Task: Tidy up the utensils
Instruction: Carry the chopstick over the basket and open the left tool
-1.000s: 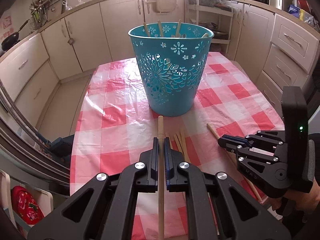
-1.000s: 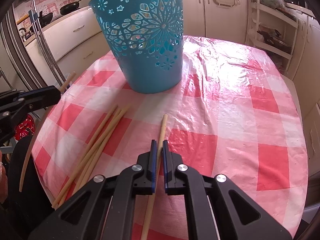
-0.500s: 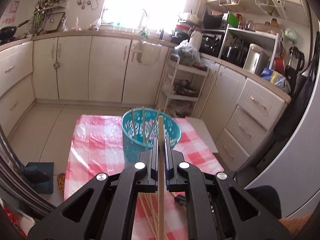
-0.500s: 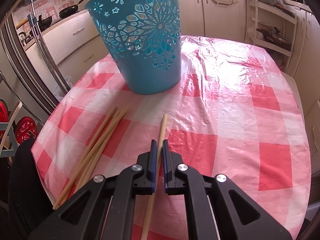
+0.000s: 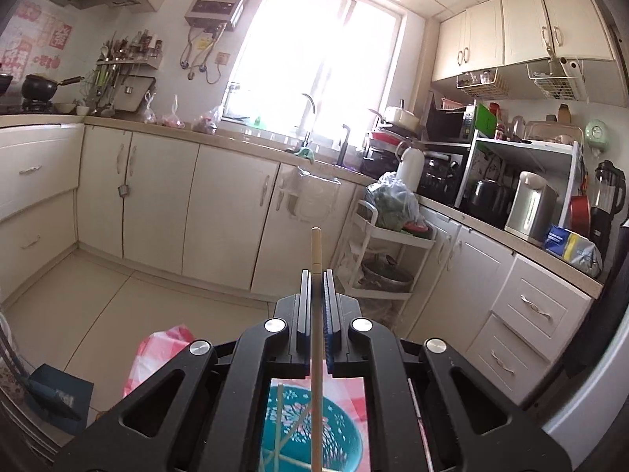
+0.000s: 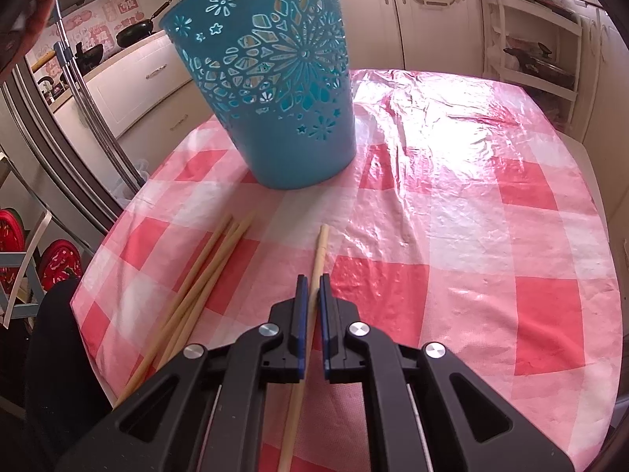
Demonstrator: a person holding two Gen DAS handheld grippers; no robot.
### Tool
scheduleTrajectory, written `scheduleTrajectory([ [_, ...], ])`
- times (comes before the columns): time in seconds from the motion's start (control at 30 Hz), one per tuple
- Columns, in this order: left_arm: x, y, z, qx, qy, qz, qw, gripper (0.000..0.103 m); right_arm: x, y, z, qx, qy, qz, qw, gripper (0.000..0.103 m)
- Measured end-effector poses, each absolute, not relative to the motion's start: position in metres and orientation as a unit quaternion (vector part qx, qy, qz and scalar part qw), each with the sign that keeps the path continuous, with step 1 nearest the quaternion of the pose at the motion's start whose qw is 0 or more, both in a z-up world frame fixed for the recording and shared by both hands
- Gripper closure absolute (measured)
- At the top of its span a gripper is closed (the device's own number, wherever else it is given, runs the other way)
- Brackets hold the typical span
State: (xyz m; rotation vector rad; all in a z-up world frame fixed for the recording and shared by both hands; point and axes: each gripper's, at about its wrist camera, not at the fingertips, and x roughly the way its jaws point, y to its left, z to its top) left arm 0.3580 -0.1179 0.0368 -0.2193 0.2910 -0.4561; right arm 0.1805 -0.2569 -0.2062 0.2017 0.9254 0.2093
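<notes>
- In the left wrist view a chopstick (image 5: 315, 314) stands clamped between the two blue pads of the left claw (image 5: 315, 275); its blunt end sticks out past the fingertips toward the kitchen cabinets (image 5: 228, 220), and its shaft runs back down between the arms of the claw.
- Below that claw, seen through the gap in its frame, lies the open mouth of the teal basket (image 5: 338, 444), with a few sticks (image 5: 280, 421) leaning inside it; the held chopstick's lower part crosses over this opening.
- In the right wrist view a second chopstick (image 6: 319, 251) lies on the checked tabletop (image 6: 491, 236), its shaft passing between the pads of the right claw (image 6: 311, 281). The pads sit close on either side of it, nearly together, though whether they pinch it firmly cannot be told.
- Its far end points toward the basket (image 6: 275, 78), which stands upright on the tabletop a little beyond, apart from the tip.
- A loose bundle of chopsticks (image 6: 196, 287) lies on the cloth to the left of the right claw, slanting toward the near edge.
</notes>
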Motion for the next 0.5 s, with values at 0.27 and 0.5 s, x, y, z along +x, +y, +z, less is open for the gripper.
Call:
scheduleTrajectory([
  [0.27,0.401,-0.135,-0.015,-0.115,0.157,-0.170,0.966,0.098,0.183,-0.258,-0.207,0.098,0.444,0.105,0.884,0.096],
  [0.5,0.401,-0.145,-0.049,-0.081,0.194,-0.170,0.963,0.098,0.184,-0.258,-0.207,0.104,0.445,0.107,0.883,0.096],
])
